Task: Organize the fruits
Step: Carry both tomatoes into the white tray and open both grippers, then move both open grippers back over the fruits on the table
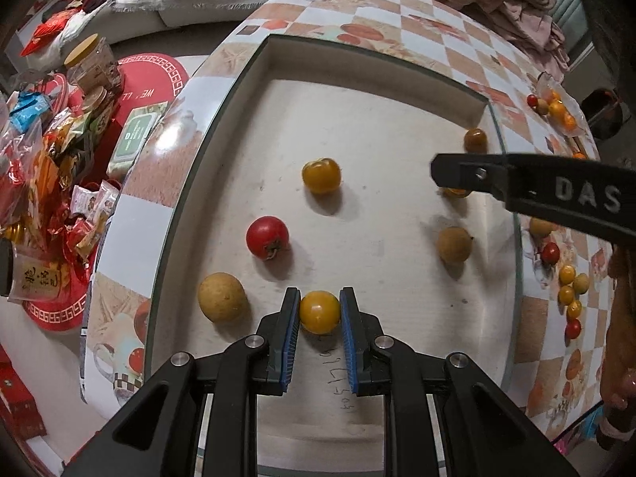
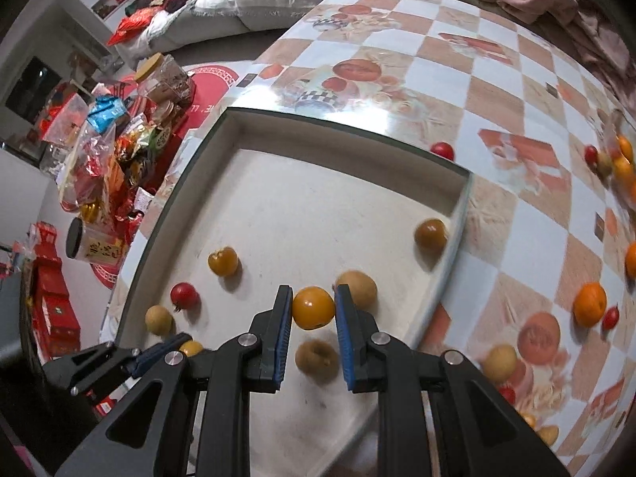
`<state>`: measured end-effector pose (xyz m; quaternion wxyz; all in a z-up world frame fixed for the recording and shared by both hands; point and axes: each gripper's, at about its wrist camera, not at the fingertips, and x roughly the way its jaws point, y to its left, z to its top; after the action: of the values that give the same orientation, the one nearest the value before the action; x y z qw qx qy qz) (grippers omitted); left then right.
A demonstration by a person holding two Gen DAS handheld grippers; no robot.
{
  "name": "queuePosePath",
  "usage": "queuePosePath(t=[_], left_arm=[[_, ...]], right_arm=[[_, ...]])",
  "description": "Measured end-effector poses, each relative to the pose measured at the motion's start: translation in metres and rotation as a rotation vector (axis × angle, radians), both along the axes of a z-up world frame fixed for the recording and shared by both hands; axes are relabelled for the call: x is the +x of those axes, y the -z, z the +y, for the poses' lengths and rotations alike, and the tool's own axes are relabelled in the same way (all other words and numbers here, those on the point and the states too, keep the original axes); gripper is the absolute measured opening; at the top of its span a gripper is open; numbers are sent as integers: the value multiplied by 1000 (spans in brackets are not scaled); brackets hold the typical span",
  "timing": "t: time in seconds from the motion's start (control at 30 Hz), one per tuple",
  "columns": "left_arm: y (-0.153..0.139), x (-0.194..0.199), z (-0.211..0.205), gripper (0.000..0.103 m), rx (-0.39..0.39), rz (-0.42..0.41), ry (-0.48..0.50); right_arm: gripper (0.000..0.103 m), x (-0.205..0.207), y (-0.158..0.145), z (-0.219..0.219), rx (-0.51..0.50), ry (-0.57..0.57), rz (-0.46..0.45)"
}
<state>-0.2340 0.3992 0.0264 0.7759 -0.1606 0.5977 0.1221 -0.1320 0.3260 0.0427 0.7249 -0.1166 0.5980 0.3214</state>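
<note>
**Both grippers holding yellow fruit over the tray**

I have my left gripper [image 1: 320, 310] closed on a yellow tomato [image 1: 320, 312], pads touching it on both sides, low over the near part of the white tray [image 1: 278, 63]. My right gripper [image 2: 314, 306] is likewise clamped on an orange-yellow fruit [image 2: 313, 307], held above the tray's near-right area; the shadowed brown fruit [image 2: 317, 359] beneath it suggests it is lifted, not resting.

Inside the tray, the fruits lie well apart: a red tomato [image 1: 267, 236] and a tan longan [image 1: 221, 297] toward the tray's left side, another yellow one [image 1: 321, 175] nearer its middle, a longan [image 1: 454, 244] to the right, and a darker fruit [image 1: 475, 140] against the right wall. I judge the spacing is deliberate, keeping kinds separable.

More fruit waits on the checkered tablecloth [image 2: 497, 79] just right of the tray, so sorting looks only partly done.
</note>
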Motion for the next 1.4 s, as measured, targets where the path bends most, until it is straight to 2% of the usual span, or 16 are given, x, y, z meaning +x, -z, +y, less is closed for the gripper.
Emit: queuePosePath(t=[0.23,0.7,0.73,0.8,0.83,0.9,1.0,1.03,1.17,1.4], left_arm=[[2,1,0,21,12,0,8],[3,-1,-6,22,55,8,49],[2,-1,-6,23,58,11,53],[2,-2,-7,47,58,12,52],[0,-3,-7,63,67,2,44],[-5,-5,-7,63,83,-21,42],[-3,-6,-7,63,83,-6,45],[-3,-6,-6,63,84,-5,45],[-6,-7,-8,63,87,2,47],[-18,-3,-21,63,101,-5,87]], right_arm=[[24,7,15,20,-36,-30,-2],[26,-1,26,39,-122,-123,-80],[30,-1,26,39,-117,-128,-74],[40,0,26,40,-107,-134,-59],[45,0,26,41,-107,-134,-57],[45,-1,26,41,-107,-132,-54],[45,-1,24,40,-93,-122,-46],[48,0,23,39,-88,-118,-42],[79,4,11,35,-29,-82,-23],[82,11,-18,11,55,3,-14]])
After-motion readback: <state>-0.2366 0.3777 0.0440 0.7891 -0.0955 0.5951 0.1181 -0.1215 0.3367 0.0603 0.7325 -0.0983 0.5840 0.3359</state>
